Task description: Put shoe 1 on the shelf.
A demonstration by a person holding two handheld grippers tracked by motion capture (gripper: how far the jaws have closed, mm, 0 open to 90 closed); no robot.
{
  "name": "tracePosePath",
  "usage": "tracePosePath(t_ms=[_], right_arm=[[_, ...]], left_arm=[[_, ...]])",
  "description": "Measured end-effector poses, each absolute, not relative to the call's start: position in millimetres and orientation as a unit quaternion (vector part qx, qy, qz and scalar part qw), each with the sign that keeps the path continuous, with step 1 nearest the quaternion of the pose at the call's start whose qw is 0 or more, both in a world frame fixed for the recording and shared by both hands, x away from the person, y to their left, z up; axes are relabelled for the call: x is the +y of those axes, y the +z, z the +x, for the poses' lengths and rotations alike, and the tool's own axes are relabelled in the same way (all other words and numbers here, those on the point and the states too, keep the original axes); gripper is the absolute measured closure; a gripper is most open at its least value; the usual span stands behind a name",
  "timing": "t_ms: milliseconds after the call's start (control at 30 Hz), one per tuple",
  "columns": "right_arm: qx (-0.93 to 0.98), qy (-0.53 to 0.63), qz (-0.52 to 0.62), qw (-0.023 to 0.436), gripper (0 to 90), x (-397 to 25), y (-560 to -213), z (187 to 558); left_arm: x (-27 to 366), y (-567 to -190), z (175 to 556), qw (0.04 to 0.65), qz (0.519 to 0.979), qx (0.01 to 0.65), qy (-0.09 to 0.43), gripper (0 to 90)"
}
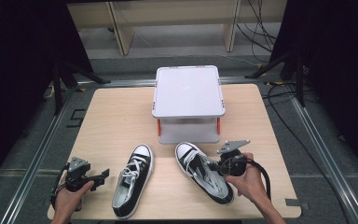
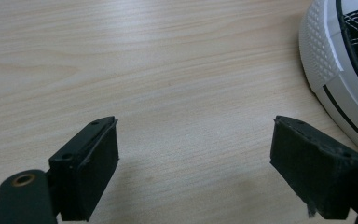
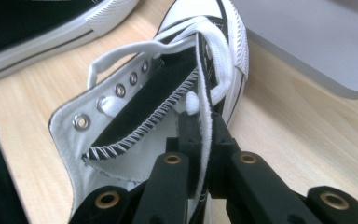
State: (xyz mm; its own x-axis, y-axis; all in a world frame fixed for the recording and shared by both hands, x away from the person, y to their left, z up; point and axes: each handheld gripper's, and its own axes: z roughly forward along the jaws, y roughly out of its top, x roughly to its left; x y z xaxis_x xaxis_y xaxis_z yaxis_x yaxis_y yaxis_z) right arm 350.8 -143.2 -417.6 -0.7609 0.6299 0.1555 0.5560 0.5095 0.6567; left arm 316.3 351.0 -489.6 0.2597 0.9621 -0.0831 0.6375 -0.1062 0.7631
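Two black-and-white canvas sneakers lie on the wooden table [image 1: 121,112] in front of a white two-tier rack [image 1: 188,91]. The right gripper [image 3: 200,140] is clamped on the right sneaker [image 1: 204,173], its jaws pinching the right-hand collar edge of the canvas upper just beside the top eyelets, with the tongue [image 3: 140,105] flopped open inside. The left gripper [image 2: 193,154] hangs released over bare wood, jaws wide apart, with the toe cap of the left sneaker [image 1: 133,179] just beside it.

The work in hand looks like lifting the right sneaker, perhaps toward the rack — though the goal is a guess. To do it well, keep the pinch firm on the stitched edge, since thin canvas can slip out; raise slowly so the heavy sole swings under the grip rather than twisting it, and keep the loose white lace [image 3: 216,51] from snagging.

No brand mark or readable writing is visible on either shoe or the rack — the side panels are too small to tell.
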Motion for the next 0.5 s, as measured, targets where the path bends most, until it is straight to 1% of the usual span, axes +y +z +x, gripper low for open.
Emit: tracePosePath(t_ms=[167,233,300,333,400,467,500], right_arm=[[0.877,0.352,0.327,0.021,88.5,-138,-406,356],[0.876,0.347,0.336,-0.005,88.4,-134,-399,354],[0.886,0.347,0.306,-0.005,88.5,-131,-393,357],[0.886,0.348,0.308,-0.01,88.4,-129,-388,356],[0.888,0.353,0.294,-0.004,88.4,-125,-378,357],[0.887,0.355,0.295,-0.013,88.5,-121,-367,357],[0.889,0.36,0.283,-0.004,88.5,-119,-360,360]], left_arm=[[350,-490,316,0.355,0.709,0.566,0.226,14.9],[350,-490,316,0.352,0.71,0.565,0.228,14.9],[350,-490,316,0.354,0.709,0.566,0.227,14.9],[350,-490,316,0.353,0.709,0.566,0.228,14.9],[350,-490,316,0.354,0.71,0.566,0.225,14.9],[350,-490,316,0.353,0.709,0.566,0.227,14.8],[351,-490,316,0.35,0.711,0.565,0.228,14.9]])
